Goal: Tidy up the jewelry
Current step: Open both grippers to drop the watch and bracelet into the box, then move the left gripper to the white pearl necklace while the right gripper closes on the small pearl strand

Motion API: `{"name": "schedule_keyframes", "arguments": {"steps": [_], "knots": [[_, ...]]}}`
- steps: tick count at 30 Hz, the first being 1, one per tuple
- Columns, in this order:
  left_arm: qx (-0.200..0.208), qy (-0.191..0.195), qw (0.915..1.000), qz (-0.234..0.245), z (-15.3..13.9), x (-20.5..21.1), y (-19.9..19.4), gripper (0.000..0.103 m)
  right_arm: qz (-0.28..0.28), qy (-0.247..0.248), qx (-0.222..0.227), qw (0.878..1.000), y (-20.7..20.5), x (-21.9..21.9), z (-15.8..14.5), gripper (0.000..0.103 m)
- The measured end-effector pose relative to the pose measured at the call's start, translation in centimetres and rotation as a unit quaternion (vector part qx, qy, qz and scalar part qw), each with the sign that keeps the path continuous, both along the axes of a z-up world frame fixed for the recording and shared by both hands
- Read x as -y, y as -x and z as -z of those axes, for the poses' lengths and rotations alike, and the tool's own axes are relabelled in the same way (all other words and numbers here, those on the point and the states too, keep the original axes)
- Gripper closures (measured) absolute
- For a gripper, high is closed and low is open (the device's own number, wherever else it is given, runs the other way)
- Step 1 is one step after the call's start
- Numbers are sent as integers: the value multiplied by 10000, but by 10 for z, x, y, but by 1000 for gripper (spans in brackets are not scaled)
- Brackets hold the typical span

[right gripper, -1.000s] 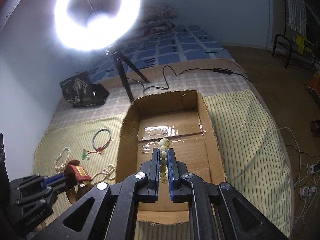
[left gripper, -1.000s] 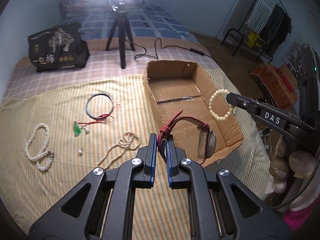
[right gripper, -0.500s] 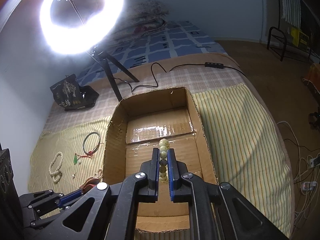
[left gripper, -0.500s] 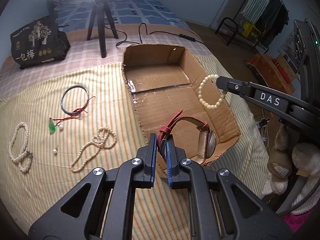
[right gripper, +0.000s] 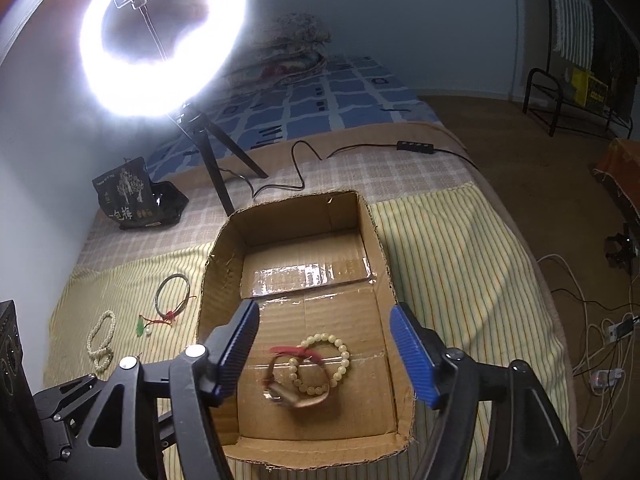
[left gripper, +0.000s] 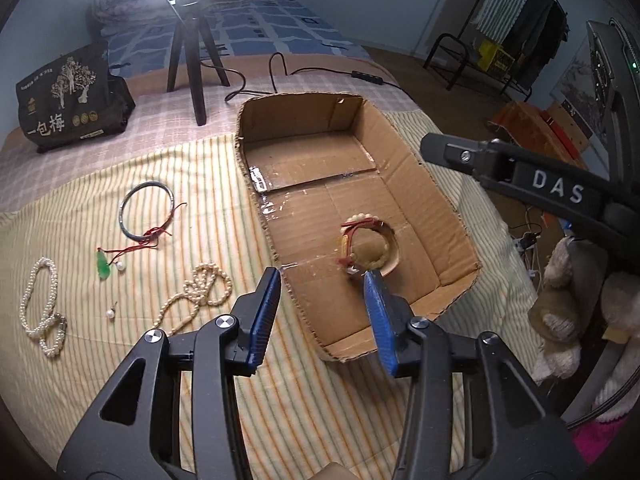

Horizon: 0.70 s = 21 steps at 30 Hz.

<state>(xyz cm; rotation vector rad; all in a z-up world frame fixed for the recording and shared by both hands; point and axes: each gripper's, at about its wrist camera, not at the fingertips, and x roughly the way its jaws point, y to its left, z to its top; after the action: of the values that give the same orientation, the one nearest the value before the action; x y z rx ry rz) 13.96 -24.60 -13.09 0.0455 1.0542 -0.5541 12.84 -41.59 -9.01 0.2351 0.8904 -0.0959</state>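
Observation:
An open cardboard box (left gripper: 404,152) (right gripper: 380,248) lies on the striped bed cover. Inside it lie a red-strapped watch (left gripper: 352,236) (right gripper: 280,388) and a cream bead bracelet (left gripper: 378,258) (right gripper: 324,364), overlapping and blurred. My left gripper (left gripper: 322,296) is open and empty above the box's near left wall. My right gripper (right gripper: 324,344) is open and empty above the box; its arm (left gripper: 520,180) shows in the left wrist view. On the cover left of the box lie a dark bangle (left gripper: 146,210) (right gripper: 172,294), a green pendant on red cord (left gripper: 104,266), and two pearl strands (left gripper: 200,292) (left gripper: 40,308).
A ring light on a tripod (left gripper: 192,56) (right gripper: 160,36) stands behind the box, its cable (left gripper: 320,70) trailing right. A black bag (left gripper: 64,96) sits at the back left. The bed edge drops off to the right, with plush toys (left gripper: 568,304) beside it.
Both grippers have opened. The watch has dropped from my left gripper and the bead bracelet from my right; both now lie on the box floor.

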Motion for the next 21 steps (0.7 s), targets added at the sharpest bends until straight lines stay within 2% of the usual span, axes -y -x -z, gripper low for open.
{"name": "schedule_keyframes", "arguments": {"steps": [4,13,21], "knots": [[26,-60,10000,-33,0,-7,3,59,35,41,87,9999,3,-1,-3,22],[326,50,9992,-247,-8,-41,10,59,100,208,389,9990,9,-12,-8,18],[168,-7,9976,-669,-6,-95,0,59,-134,452,696,9965,8,-37,-10,12]]}}
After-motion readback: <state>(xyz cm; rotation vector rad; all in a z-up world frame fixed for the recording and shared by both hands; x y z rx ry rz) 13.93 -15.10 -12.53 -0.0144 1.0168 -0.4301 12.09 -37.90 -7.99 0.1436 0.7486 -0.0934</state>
